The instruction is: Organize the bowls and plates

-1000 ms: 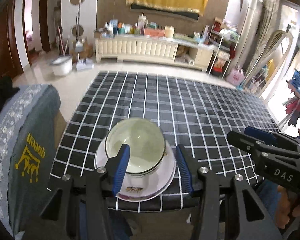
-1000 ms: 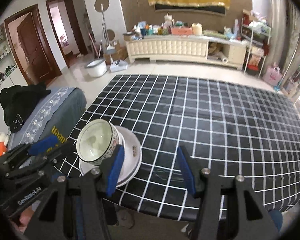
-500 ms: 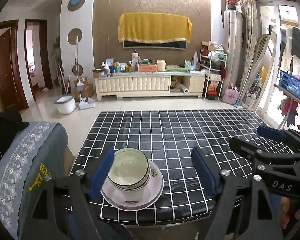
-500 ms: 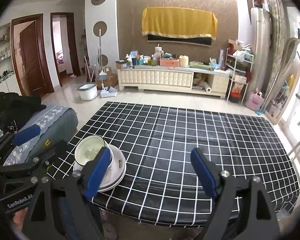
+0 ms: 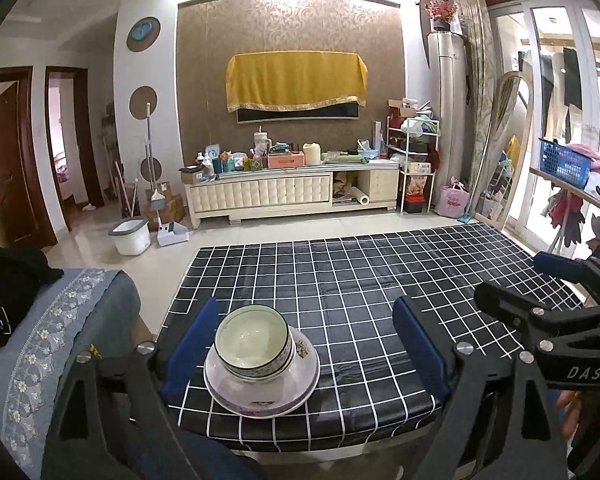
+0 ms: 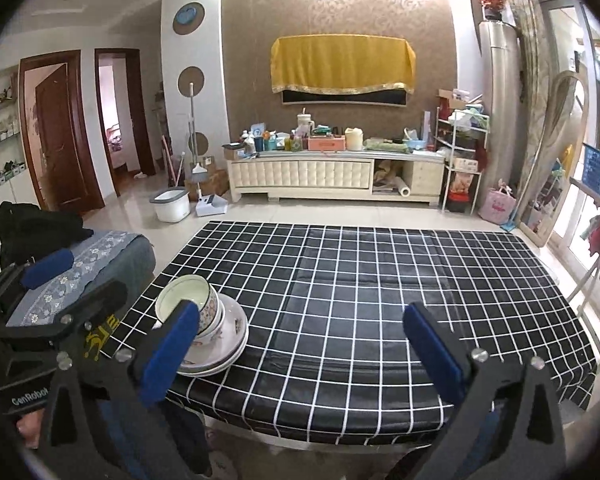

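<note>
A stack of white bowls sits on stacked white plates at the near left corner of the black checked table. It also shows in the right wrist view, bowls on plates. My left gripper is open wide and empty, held back from the table's near edge with the stack seen between its fingers. My right gripper is open wide and empty, to the right of the stack, near the front edge.
A grey cloth-covered seat with a black garment stands left of the table. A cream cabinet with clutter lines the far wall. A white bucket stands on the floor.
Both grippers have opened wide and pulled back and up from the table. The left one has let go of the bowl, which stays on the plates.
</note>
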